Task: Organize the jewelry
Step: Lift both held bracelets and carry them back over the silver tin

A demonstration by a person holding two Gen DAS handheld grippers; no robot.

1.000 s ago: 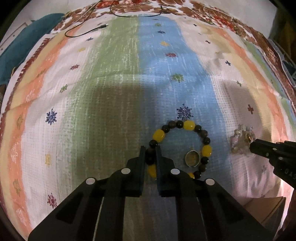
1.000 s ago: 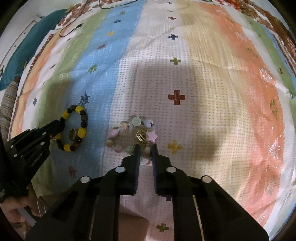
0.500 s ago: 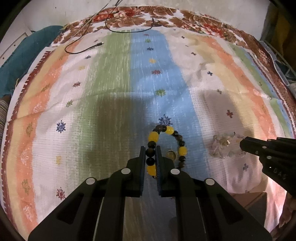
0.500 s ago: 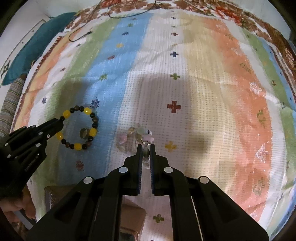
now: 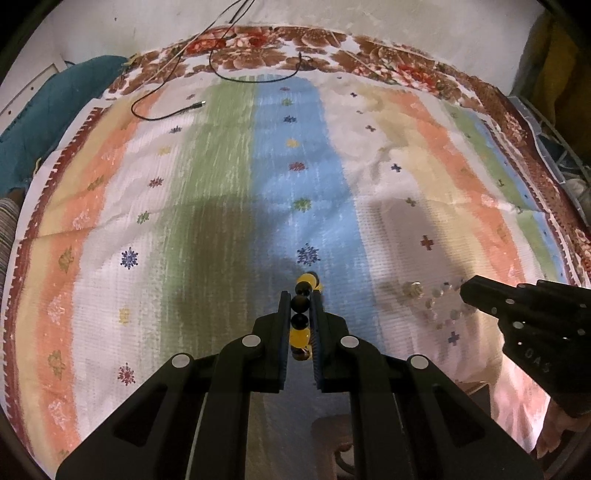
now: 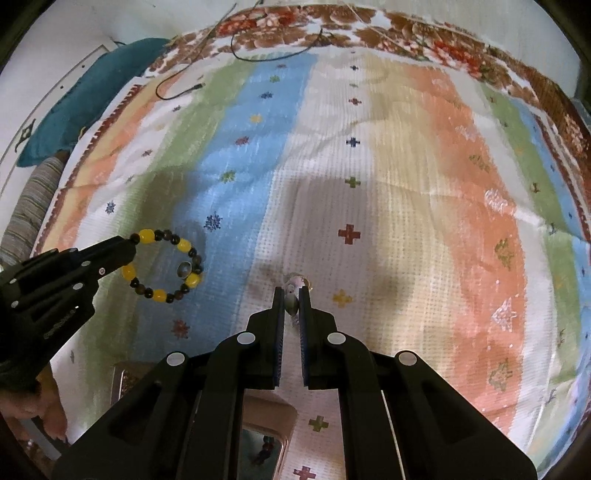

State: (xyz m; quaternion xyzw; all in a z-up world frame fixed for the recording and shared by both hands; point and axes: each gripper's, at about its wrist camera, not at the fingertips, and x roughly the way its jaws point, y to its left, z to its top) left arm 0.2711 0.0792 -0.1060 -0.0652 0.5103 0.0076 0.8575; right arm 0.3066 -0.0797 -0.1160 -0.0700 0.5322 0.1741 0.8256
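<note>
The work surface is a bed covered by a striped bedspread (image 5: 229, 177) with green, blue, white, cream and orange bands and small embroidered flower and cross motifs. A brown floral border (image 5: 332, 48) runs along its far edge. A thin black cable (image 5: 166, 110) lies looped across the far left corner, its plug end resting on the cloth. A teal cushion (image 6: 85, 107) sits beyond the left edge, beside a grey striped fabric (image 6: 29, 206). A pale wall (image 5: 110, 26) stands behind. Broad soft shadows fall across the middle of the bedspread.
</note>
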